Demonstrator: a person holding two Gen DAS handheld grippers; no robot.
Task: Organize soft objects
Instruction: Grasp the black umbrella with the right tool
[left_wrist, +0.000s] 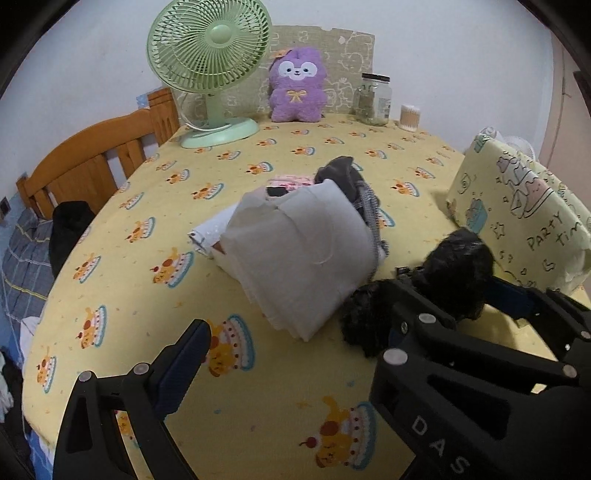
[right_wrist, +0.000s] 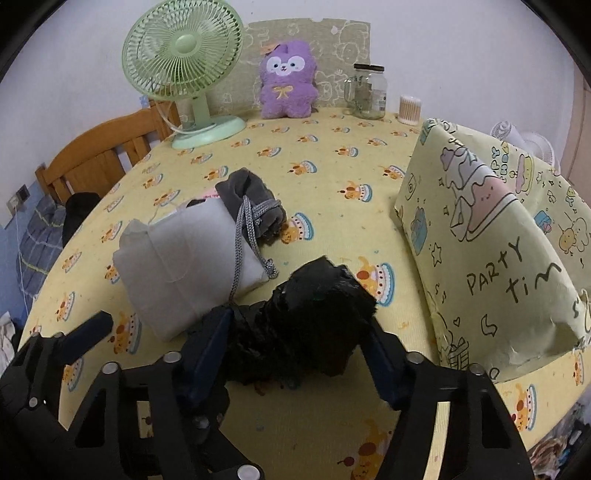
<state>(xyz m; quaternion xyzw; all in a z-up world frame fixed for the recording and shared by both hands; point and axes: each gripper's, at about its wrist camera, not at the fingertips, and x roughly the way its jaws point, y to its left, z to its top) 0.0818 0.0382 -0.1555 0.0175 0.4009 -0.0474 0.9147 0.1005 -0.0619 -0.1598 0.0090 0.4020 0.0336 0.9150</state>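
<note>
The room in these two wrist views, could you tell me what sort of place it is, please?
Most likely a bedroom: a wooden headboard beside a surface with a yellow cake-print sheet, a purple plush toy against the wall, and a patterned pillow.

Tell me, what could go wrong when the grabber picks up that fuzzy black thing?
The right gripper has the fuzzy black thing between its fingers; a loose hold could let it slip out. The grey drawstring hangs close to the left finger and might snag, dragging the grey pouch and white folded cloth along.
</note>
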